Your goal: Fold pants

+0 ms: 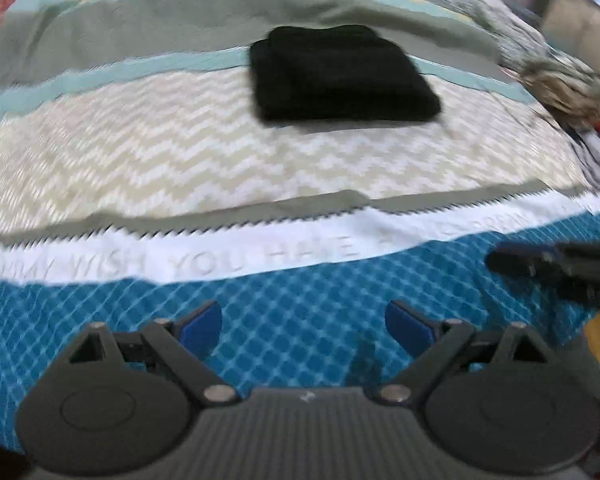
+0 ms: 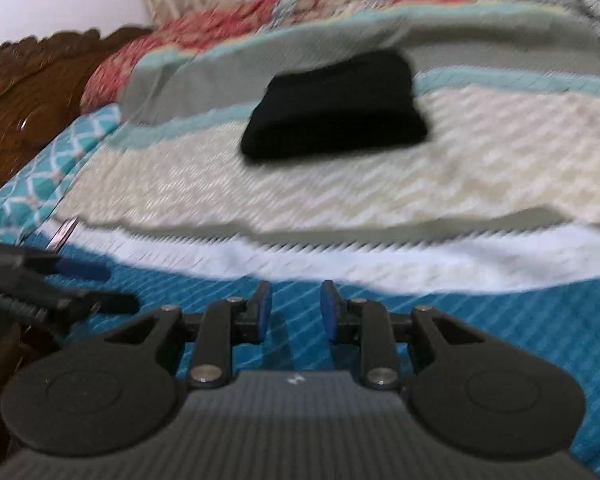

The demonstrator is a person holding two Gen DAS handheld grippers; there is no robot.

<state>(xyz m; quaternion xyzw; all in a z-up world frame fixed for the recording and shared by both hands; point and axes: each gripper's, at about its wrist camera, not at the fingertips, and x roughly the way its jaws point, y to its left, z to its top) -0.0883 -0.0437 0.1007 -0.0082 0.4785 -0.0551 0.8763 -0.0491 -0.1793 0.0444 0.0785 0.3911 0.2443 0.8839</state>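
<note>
Both the left gripper (image 1: 303,320) and right gripper (image 2: 296,307) hang open and empty, well short of the soft, light, limp folded pants (image 1: 342,76) at upper centre, probably best pinched at an edge.

Both grippers (image 1: 303,322) (image 2: 292,312): black linkages, silver pivot screws, ribbed grey housing, seemingly blue-padded jaws.

Both wrist views low, facing folded pants (image 1: 342,74) across bed (image 1: 180,152)

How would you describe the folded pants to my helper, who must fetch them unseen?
Start at the bed with its striped bedspread. On its far side, where the cream zigzag band meets the teal and grey stripes, lie the pants, folded into a compact rectangle. They are the only solid black item on the patterned fabric.
</note>
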